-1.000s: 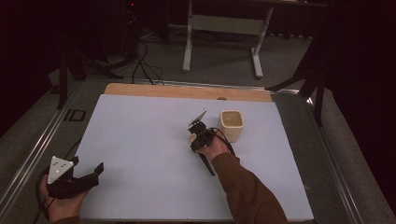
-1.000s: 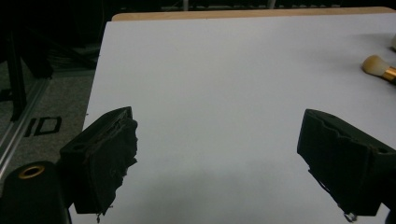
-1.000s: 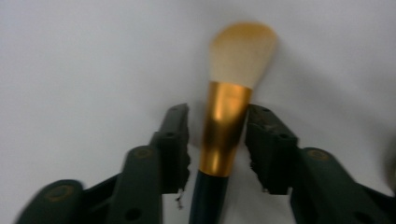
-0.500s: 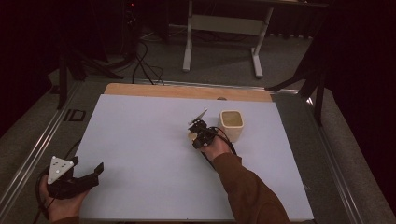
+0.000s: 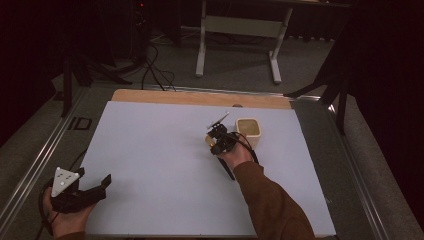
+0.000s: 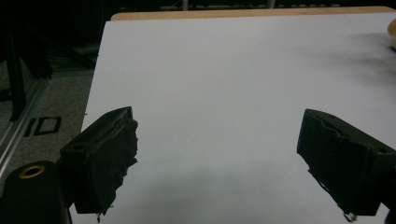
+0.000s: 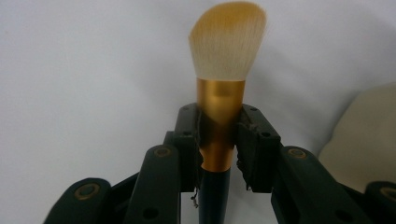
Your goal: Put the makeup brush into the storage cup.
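My right gripper (image 5: 218,139) is at the middle of the white table (image 5: 160,165), just left of a small beige cup (image 5: 248,129). In the right gripper view the gripper (image 7: 219,123) is shut on a makeup brush (image 7: 220,93). The jaws clamp its gold ferrule, its pale yellow-tipped bristles (image 7: 229,39) point away over the table, and its dark handle runs back under the jaws. The cup (image 7: 359,135) sits at the right edge of that view. My left gripper (image 5: 102,185) rests at the table's near left corner, open, and nothing lies between its fingers (image 6: 105,158).
A wooden strip (image 5: 200,97) borders the table's far edge. Metal rails (image 5: 30,165) run along the left side. A white stand (image 5: 240,30) and black cables (image 5: 155,70) are on the floor beyond. The cup's rim (image 6: 392,35) shows far right in the left gripper view.
My right hand has shifted slightly up and right toward the cup and turned at the wrist, still holding the brush. The left gripper has stayed put.
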Demonstrator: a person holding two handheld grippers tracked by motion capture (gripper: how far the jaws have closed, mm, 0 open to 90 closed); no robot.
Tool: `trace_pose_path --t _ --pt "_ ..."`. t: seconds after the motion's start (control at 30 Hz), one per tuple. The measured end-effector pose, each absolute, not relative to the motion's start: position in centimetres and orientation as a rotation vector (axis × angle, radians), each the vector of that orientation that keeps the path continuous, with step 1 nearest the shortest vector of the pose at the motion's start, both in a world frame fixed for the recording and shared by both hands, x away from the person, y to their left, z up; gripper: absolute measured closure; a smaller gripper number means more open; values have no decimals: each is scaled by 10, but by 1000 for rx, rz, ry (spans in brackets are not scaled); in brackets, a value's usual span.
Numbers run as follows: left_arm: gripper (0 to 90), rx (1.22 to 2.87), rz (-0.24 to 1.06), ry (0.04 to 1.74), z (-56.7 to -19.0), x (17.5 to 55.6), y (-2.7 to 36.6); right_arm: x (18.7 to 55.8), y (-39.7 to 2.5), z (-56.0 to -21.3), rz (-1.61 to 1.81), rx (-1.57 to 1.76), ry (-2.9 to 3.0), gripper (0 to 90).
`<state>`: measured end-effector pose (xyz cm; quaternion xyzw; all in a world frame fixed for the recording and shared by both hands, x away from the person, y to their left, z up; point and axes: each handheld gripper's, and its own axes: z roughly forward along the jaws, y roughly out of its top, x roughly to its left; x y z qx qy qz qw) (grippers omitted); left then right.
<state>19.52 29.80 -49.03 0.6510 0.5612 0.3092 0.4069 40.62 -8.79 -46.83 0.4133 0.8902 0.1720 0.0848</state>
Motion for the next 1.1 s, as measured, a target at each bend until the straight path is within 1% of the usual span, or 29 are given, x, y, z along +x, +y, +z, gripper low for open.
trace_pose_path --t 1.1 --pt "126 1640 779 1414 -490 195 298 403 -104 -442 661 1211 2581 706"
